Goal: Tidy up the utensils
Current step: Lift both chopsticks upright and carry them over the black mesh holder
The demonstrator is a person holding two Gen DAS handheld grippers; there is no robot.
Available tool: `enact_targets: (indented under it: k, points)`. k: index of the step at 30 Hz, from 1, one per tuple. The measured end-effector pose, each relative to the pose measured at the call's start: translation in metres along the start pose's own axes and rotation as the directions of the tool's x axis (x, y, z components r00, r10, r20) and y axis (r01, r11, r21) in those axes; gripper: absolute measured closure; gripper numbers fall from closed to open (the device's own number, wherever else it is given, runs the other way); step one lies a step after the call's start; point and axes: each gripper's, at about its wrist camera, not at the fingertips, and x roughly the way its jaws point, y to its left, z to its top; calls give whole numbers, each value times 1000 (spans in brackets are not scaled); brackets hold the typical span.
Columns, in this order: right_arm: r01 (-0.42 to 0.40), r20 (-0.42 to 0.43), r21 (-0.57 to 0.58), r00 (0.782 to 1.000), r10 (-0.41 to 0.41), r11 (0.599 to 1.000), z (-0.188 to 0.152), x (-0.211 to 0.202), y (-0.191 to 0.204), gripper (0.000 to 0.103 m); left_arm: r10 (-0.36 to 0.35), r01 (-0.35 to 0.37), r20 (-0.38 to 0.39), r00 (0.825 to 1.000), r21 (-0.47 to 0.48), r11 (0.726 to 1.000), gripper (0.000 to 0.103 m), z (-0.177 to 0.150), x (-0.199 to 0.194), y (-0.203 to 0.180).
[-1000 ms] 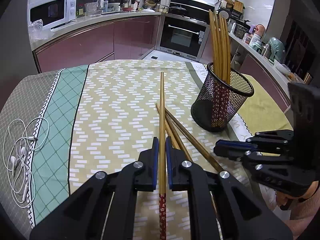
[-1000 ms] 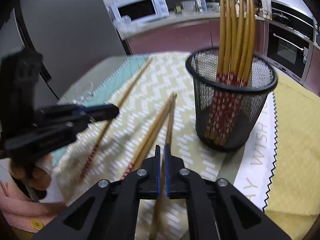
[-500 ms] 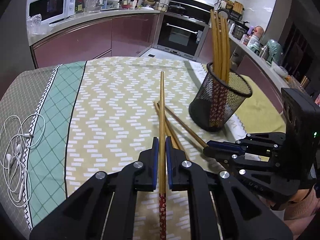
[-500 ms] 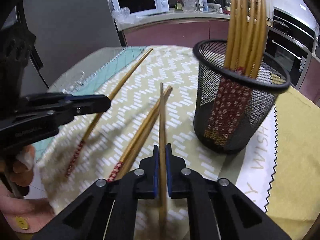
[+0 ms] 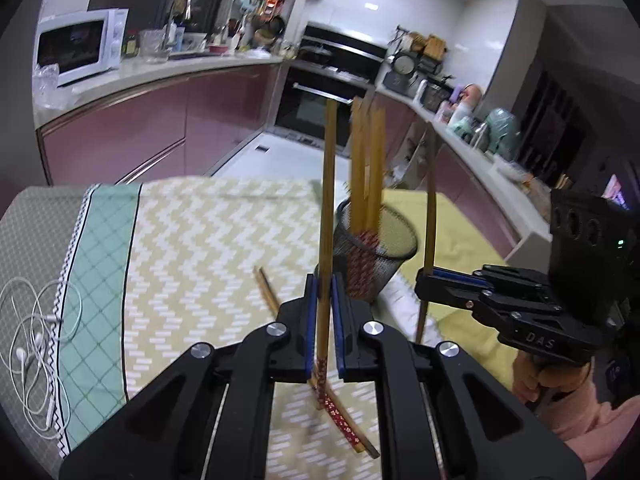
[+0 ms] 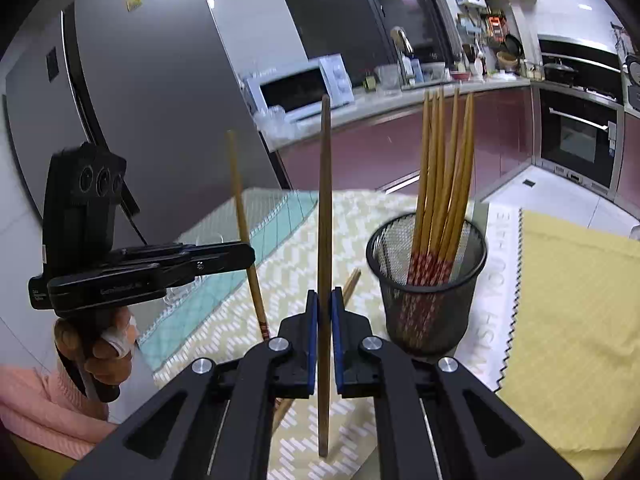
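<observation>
My left gripper (image 5: 322,284) is shut on a wooden chopstick (image 5: 329,184) and holds it upright above the table. My right gripper (image 6: 325,304) is shut on another chopstick (image 6: 325,208), also upright. Each gripper shows in the other's view: the right gripper (image 5: 424,280) with its chopstick (image 5: 430,200), the left gripper (image 6: 246,256) with its chopstick (image 6: 240,200). A black mesh cup (image 6: 426,280) holding several chopsticks stands on the cloth, just right of both grippers; it also shows in the left wrist view (image 5: 376,248). Two chopsticks (image 5: 340,412) lie on the cloth under the left gripper.
The table has a patterned cloth (image 5: 200,260) and a yellow cloth (image 6: 568,320). White earphones (image 5: 32,344) lie at the table's left edge. Kitchen counters with a microwave (image 5: 80,50) and an oven (image 5: 320,104) stand behind.
Both grippers have lifted their chopsticks off the cloth and tilted them from lying flat to upright. The mesh cup has not moved.
</observation>
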Motion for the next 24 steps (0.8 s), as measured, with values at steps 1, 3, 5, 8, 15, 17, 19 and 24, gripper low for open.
enact_targets:
  k: [1, 3, 5, 8, 15, 17, 19, 24]
  points:
    - [-2, 15, 0, 1000, 2, 1000, 3, -5, -1, 97, -7, 7, 7, 1000, 2, 1000, 95, 2, -2, -1]
    - [-5, 38, -5, 999, 5, 1000, 7, -10, 0, 97, -23, 23, 33, 999, 8, 1000, 95, 10, -8, -5]
    - [-1, 63, -11, 998, 2, 1000, 15, -16, 0, 97, -30, 29, 53, 998, 17, 999, 95, 16, -12, -10]
    - [12, 99, -24, 995, -10, 1000, 27, -23, -1, 97, -42, 40, 86, 995, 26, 999, 95, 29, -14, -16]
    - [63, 186, -48, 981, -53, 997, 55, -36, -5, 97, -62, 56, 138, 989, 44, 997, 95, 63, -15, -28]
    - [75, 206, -50, 977, -63, 996, 65, -37, -8, 97, -67, 60, 154, 986, 51, 997, 95, 73, -16, -32]
    - [90, 226, -51, 971, -76, 995, 74, -37, -11, 97, -71, 62, 171, 983, 59, 996, 95, 81, -17, -35]
    - [110, 257, -35, 961, -97, 993, 89, -30, -22, 97, -78, 63, 190, 979, 83, 995, 95, 100, -13, -42]
